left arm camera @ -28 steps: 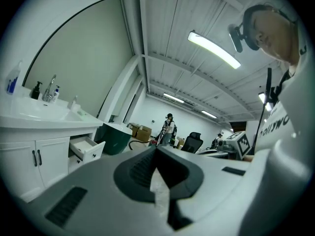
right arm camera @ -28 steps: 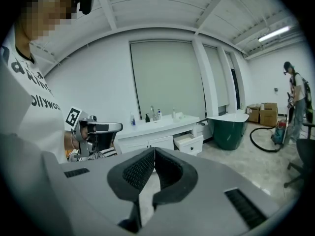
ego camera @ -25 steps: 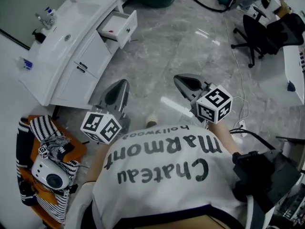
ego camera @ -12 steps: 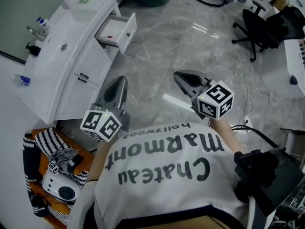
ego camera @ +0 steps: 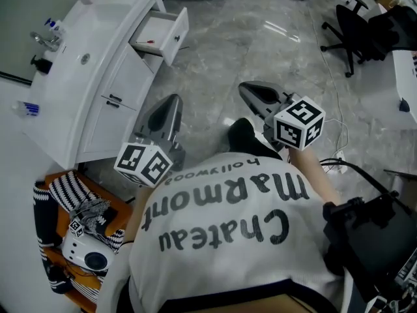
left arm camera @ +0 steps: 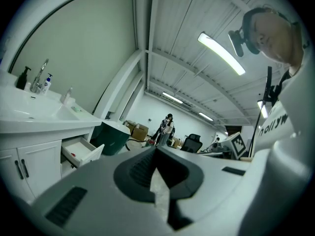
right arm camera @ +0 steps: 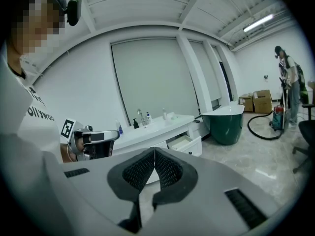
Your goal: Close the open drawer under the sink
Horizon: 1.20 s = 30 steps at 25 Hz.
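Here the left gripper (ego camera: 171, 103) and the right gripper (ego camera: 247, 88) are fully closed and empty, well apart from the open drawer (ego camera: 163, 34).

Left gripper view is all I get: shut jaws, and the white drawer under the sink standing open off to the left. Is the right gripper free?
Observer: Yes. The right gripper has its jaws together, with nothing between them.
Operator: How near are we to the drawer?
Observer: Not at it. In the head view the open white drawer sits at the far end of the white vanity cabinet, and bare grey marble floor lies between it and the left gripper.
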{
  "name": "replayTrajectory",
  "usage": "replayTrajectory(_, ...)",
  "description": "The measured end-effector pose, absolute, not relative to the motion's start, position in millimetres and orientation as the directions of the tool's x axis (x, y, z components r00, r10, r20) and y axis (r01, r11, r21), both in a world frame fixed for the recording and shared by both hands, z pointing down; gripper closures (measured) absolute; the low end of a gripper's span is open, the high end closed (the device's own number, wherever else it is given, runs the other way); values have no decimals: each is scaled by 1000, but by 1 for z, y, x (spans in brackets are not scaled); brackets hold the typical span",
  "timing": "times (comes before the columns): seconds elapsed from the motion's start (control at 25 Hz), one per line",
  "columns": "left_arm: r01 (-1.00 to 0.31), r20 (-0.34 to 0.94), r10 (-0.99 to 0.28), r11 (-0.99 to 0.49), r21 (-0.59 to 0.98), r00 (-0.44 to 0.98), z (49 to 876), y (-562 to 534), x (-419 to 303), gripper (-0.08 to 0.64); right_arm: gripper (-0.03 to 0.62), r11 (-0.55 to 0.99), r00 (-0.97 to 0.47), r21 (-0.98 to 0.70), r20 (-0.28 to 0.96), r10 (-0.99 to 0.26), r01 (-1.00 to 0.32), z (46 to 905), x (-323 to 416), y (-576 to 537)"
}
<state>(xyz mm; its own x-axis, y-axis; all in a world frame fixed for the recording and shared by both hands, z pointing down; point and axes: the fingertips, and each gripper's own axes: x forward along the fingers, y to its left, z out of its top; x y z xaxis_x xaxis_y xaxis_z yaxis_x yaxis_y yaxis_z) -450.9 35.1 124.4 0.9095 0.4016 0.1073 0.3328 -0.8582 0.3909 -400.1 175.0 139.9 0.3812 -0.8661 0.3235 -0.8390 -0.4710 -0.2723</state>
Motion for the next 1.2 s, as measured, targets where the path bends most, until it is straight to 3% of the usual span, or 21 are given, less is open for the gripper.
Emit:
replayTrajectory(0.6, 259, 145, 342, -877, 405, 928, 145, 25, -368, 552, 580, -431, 326, -326, 330, -886, -841, 158, -311, 168)
replayTrajectory(1.2, 148, 164, 233, -900, 409, 959, 141, 51, -211, 552, 580, -395, 289, -336, 323, -901, -855, 150, -130, 214)
